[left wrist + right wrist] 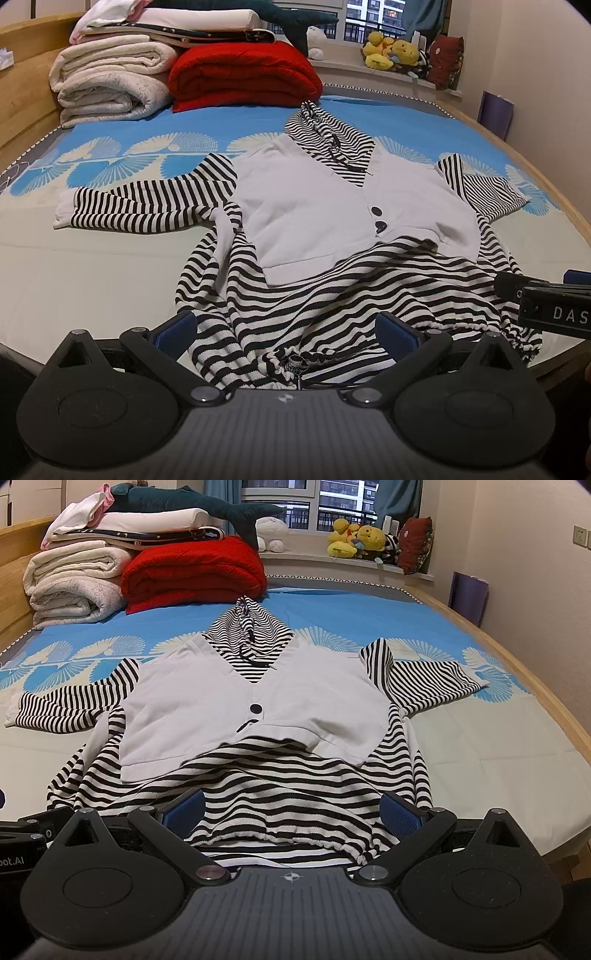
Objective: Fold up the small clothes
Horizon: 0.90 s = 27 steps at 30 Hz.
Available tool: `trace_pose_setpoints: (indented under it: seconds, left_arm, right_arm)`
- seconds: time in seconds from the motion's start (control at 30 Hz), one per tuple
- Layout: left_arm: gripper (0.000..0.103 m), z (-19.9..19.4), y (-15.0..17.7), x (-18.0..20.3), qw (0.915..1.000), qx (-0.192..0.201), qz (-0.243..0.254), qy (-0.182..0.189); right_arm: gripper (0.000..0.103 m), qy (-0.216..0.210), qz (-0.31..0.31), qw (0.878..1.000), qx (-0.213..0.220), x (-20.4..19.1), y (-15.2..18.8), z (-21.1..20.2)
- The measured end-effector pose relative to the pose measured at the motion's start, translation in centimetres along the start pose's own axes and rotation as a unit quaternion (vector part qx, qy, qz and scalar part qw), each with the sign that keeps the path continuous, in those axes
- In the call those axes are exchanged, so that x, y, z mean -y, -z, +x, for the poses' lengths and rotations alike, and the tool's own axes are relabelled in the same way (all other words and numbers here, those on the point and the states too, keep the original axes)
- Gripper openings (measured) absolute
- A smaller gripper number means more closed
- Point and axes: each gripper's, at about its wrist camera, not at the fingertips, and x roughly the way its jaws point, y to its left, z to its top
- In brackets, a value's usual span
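Observation:
A small hooded top [332,229] [258,716] lies face up on the bed, black-and-white striped with a white vest front and two dark buttons. Its sleeves spread left [140,203] and right [424,675], and the hood [247,627] points away. The gathered hem [295,362] [280,834] is rumpled near the bed's front edge. My left gripper [286,332] is open over the hem's left part, its blue pads on either side of the striped cloth. My right gripper [291,812] is open over the hem's right part. The right gripper's body [546,302] shows in the left wrist view.
The bed [74,266] has a blue and white patterned sheet and a wooden frame [517,672]. Folded white blankets [110,85] and a red quilt [243,74] are stacked at the far left. Plush toys [354,539] sit on the windowsill. A wall runs along the right.

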Motion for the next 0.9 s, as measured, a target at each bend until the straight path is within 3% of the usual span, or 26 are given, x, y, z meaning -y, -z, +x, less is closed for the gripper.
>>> trace_pose_setpoints:
  seconds: [0.6, 0.9]
  left_arm:
    - [0.103, -0.2, -0.3, 0.1, 1.0000, 0.004, 0.002, -0.001]
    - [0.099, -1.6, -1.4, 0.6, 0.9997, 0.022, 0.008, -0.011]
  right_arm:
    - [0.100, 0.000, 0.001, 1.000, 0.003, -0.1, -0.1, -0.1]
    - [0.089, -0.008, 0.009, 1.000, 0.022, 0.0, -0.4, -0.4]
